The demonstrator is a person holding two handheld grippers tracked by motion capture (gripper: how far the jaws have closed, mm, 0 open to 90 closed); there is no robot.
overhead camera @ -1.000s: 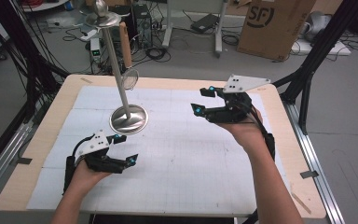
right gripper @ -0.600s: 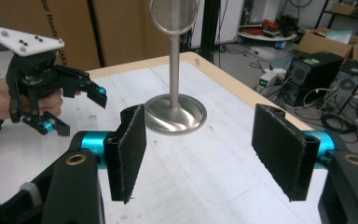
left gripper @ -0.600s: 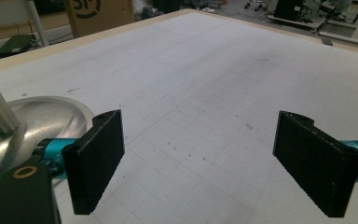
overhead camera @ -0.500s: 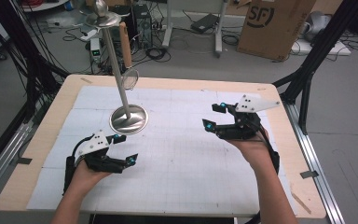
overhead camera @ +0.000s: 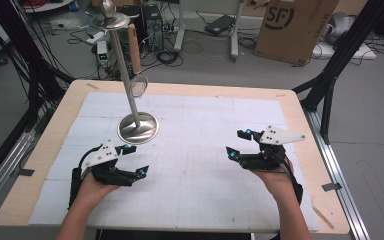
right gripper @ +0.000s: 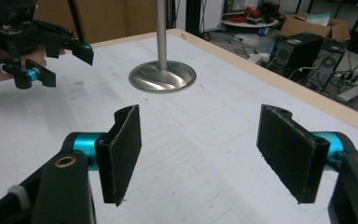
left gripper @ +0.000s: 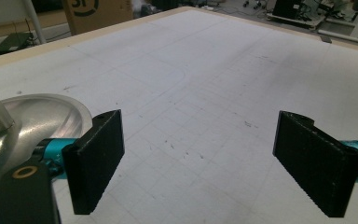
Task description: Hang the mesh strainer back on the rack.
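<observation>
Right gripper point(overhead camera: 240, 144) lowered, fingers opening empty, one metal stand point(overhead camera: 138, 127)

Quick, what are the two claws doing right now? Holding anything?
Left gripper: open, holding nothing.
Right gripper: open, jaws have just been opening, nothing between them.

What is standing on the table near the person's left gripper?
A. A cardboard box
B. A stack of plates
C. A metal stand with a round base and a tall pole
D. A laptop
C: the metal stand rests its round shiny base on the white table just beyond the left gripper, its pole rising upward.
</observation>
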